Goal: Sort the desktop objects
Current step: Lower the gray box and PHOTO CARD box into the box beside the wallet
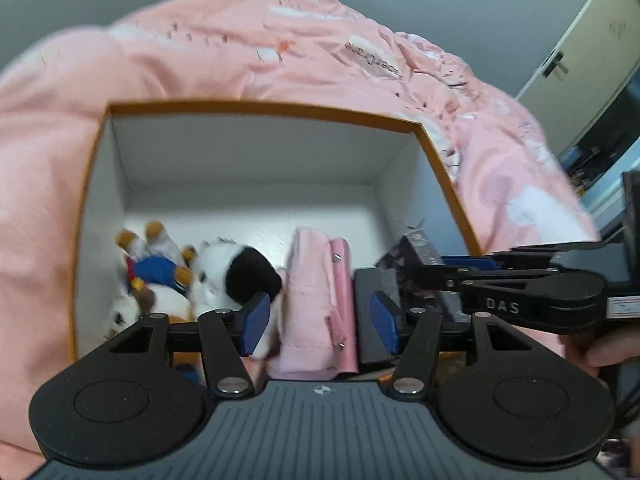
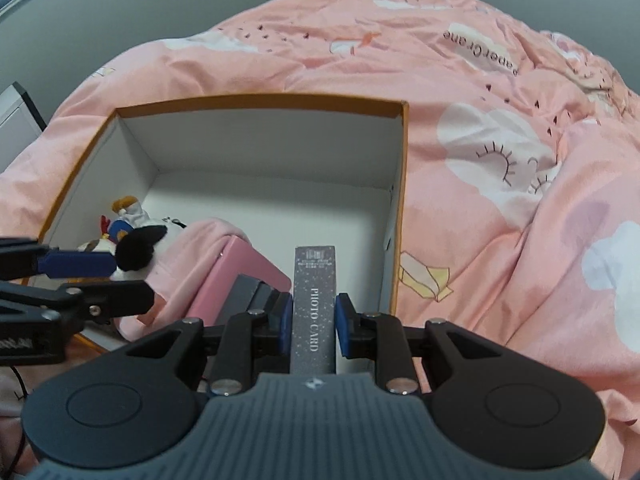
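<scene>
Blue-padded left tongs (image 1: 320, 326) stand released above an orange-rimmed white box (image 1: 256, 110) that sits on a bed covered by a pink quilt (image 1: 240, 48); nothing is pressed between the pads, though a folded pink cloth (image 1: 310, 300) lies in the box below the gap. Left of the cloth sit a black-and-white plush toy (image 1: 236, 272) and a smaller stuffed figure in blue (image 1: 154, 268). To the cloth's right, a dark object is blurred, possibly another box. Right tongs (image 1: 448, 266) reach in from the right edge, a hand (image 1: 600, 350) behind them.

From the right wrist, the right tongs (image 2: 313, 322) are clenched on a grey, speckled box lettered "PHOTO CARD" (image 2: 314, 304), held upright over the near right part of the orange-rimmed box (image 2: 404, 184). Pink cloth (image 2: 200, 248) and plush toy (image 2: 140, 246) lie at lower left, beside the left tongs (image 2: 100, 276).
</scene>
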Motion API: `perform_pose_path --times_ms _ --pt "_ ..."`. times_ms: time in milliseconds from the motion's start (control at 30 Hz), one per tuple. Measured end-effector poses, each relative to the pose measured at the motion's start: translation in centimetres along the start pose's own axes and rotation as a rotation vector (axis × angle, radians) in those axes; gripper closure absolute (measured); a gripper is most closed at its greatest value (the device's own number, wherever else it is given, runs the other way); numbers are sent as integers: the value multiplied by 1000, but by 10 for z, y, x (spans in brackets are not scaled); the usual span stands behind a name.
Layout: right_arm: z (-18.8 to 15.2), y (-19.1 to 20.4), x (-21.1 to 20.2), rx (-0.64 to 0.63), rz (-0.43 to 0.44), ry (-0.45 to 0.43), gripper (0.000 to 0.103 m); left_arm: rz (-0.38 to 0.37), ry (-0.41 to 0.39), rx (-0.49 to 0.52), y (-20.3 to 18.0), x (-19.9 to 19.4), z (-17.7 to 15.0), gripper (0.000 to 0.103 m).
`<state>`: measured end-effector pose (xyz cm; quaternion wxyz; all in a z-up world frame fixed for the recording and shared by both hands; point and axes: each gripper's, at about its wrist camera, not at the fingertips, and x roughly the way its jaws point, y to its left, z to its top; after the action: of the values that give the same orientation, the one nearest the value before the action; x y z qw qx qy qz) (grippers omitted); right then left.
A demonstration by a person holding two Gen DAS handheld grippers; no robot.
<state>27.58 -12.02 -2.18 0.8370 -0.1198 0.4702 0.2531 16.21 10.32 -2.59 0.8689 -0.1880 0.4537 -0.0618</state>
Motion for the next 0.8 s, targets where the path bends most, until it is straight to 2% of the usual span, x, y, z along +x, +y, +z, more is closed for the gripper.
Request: perform_pose_path --times_ms 233,333,500,667,800 --pt "6 2 13 25 25 70 78 -103 47 -81 13 23 -3 62" --pt "9 3 18 32 29 95 78 -123 49 -111 17 23 -6 70" --pt "16 -2 23 61 59 127 78 -139 52 -158 27 16 -9 73" --pt "25 -12 25 161 173 167 78 -128 33 -159 31 9 -10 76" --pt "26 -8 34 153 165 199 78 -107 37 -143 27 14 -10 76"
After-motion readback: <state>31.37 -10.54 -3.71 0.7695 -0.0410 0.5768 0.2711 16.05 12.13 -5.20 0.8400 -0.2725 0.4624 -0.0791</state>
